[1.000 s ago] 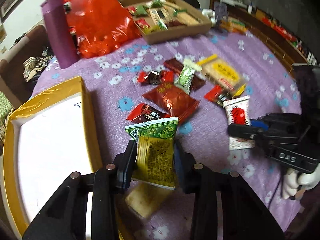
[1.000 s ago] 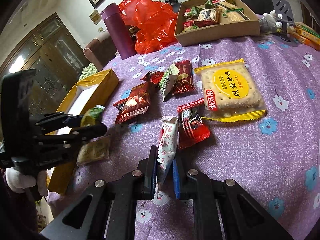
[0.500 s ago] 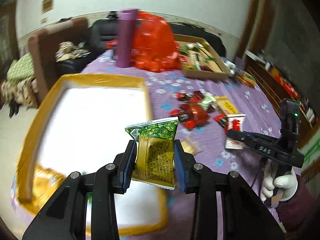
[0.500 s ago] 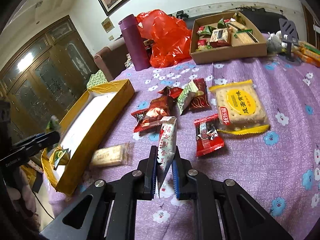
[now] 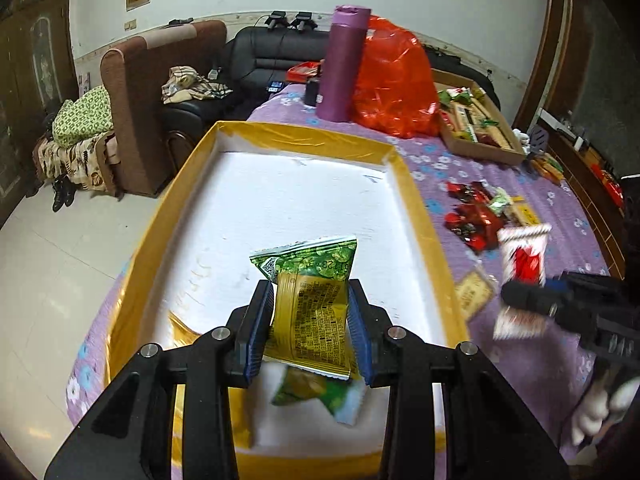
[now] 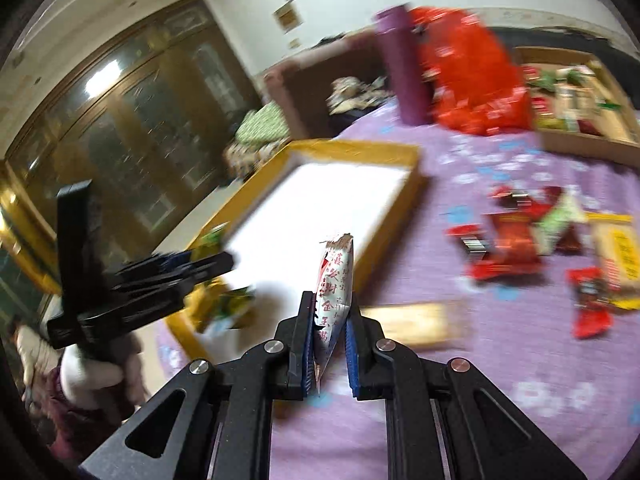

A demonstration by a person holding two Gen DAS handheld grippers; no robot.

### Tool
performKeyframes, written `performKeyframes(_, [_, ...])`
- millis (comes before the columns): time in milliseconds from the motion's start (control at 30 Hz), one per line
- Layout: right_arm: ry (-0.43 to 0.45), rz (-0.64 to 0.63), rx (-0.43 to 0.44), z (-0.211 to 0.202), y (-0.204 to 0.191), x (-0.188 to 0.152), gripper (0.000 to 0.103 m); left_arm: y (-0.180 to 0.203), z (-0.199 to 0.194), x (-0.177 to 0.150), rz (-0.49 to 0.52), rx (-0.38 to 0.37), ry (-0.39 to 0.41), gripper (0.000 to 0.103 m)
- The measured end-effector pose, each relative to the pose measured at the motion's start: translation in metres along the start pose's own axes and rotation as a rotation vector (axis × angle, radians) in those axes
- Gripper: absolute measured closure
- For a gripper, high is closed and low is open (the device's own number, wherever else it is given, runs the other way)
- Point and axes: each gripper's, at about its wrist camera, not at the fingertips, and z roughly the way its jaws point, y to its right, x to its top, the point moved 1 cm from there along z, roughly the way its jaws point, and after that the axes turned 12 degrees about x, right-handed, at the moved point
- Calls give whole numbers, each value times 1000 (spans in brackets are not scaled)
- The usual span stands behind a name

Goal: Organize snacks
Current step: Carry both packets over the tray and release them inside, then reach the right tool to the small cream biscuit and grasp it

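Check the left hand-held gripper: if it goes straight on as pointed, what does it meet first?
Most likely the white floor of the yellow tray, since the left hand-held gripper, shut on the green-and-gold packet, points down into it. Depth unclear.

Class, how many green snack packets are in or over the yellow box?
2: one green packet held by the left gripper over the yellow box; another lying inside beneath it.

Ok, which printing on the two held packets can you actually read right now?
"發財金玉滿" reads down the white packet, pinched in the right gripper.
Green packet in the left gripper: upside-down digits, likely "23"; the fine print is too small.
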Motion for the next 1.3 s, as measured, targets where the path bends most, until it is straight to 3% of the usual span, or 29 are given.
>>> performKeyframes(300, [-125, -32, 12, 78, -27, 9, 90, -30, 26, 15, -32, 29, -40, 68])
performKeyframes(633, [-184, -53, -9, 117, -39, 5, 86, -52, 41, 11, -104, -46, -92, 68])
performKeyframes(767, [-166, -70, -7, 109, -44, 4, 76, -53, 33, 10, -126, -70, -88, 65])
performKeyframes(933, [-106, -72, -2, 82, -47, 6, 69, -45, 14, 10, -163, -152, -72, 57])
performKeyframes(1167, [-2, -37, -19, 33, -26, 7, 57, -6, -17, 10, -131, -166, -63, 39])
performKeyframes(1300, [72, -4, -57, -6, -6, 1, 45, 23, -31, 5, -115, -255, -76, 38])
